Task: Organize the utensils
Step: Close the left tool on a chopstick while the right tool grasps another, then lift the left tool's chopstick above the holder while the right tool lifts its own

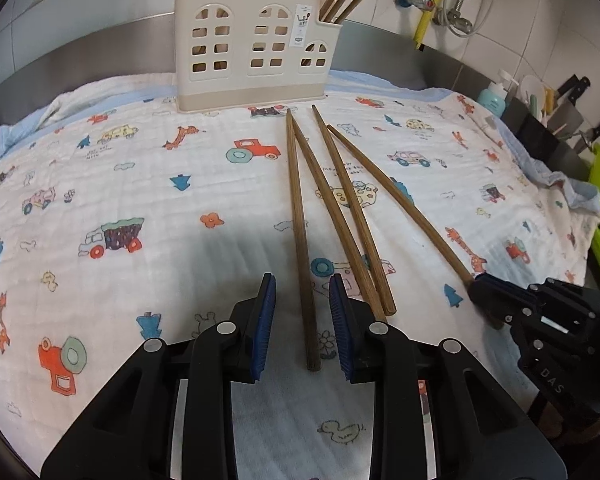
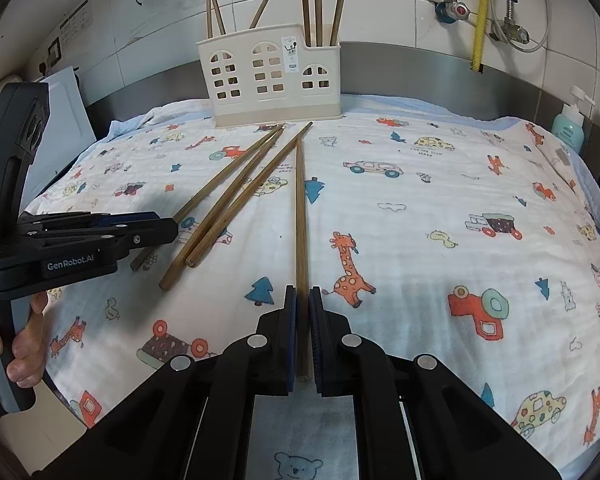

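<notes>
Blue-padded right gripper (image 2: 303, 336) is clamped on one brown wooden chopstick (image 2: 301, 240), left gripper (image 1: 302, 320) straddles another wide, while several already stand in the cream plastic holder (image 2: 274, 80).

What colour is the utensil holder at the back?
Cream, with a darker beige base; the utensil holder shows best in the left wrist view.

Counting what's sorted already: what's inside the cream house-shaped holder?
Brown wooden chopsticks stand inside the cream plastic holder: three at its left, three at its right. Their lower ends are mostly hidden by its walls.
</notes>
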`<state>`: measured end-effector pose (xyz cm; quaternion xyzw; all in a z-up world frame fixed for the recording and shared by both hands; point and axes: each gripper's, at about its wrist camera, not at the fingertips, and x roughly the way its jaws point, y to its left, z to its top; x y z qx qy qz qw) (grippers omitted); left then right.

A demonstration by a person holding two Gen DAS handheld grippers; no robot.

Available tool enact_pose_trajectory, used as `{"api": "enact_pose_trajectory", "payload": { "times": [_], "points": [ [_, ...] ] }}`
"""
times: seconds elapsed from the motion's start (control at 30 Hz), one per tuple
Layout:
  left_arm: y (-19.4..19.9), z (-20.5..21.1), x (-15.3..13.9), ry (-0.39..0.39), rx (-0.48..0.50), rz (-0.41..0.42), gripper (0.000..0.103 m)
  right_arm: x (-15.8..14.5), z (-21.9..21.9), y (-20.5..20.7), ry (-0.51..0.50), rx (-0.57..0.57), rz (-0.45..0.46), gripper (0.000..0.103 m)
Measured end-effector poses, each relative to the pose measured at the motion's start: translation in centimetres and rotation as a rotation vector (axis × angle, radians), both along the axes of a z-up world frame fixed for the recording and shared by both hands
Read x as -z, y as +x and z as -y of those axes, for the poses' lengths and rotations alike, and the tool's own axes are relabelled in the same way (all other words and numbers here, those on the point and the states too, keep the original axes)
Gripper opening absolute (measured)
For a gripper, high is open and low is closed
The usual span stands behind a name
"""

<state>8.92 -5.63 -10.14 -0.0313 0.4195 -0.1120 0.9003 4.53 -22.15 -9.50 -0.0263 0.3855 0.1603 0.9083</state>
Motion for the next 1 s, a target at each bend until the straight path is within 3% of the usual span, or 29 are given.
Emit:
{"api": "enact_pose_trajectory", "payload": {
  "times": [0.13, 0.3, 0.57, 1.0],
  "points": [
    [-0.1, 0.8, 0.1, 0.077, -0.016, 0.008, 0.016, 0.0, 0.0, 0.0, -0.002, 0.002, 0.002, 0.007],
    [0.3, 0.4, -0.1, 0.085, -0.045, -0.010, 0.005, 0.0, 0.0, 0.0, -0.001, 0.003, 0.002, 0.007],
    [-0.2, -1.3, -1.3, 0.006, -0.062, -0.005, 0.005, -2.2, 0.5, -0.8, 0.007, 0.001, 0.051, 0.007],
    [-0.5, -4.3, -8.4, -0.072, -0.063, 0.167, 0.005, -11.5, 0.5, 0.3, 0.035, -0.054, 0.207, 0.007]
  ]
}}
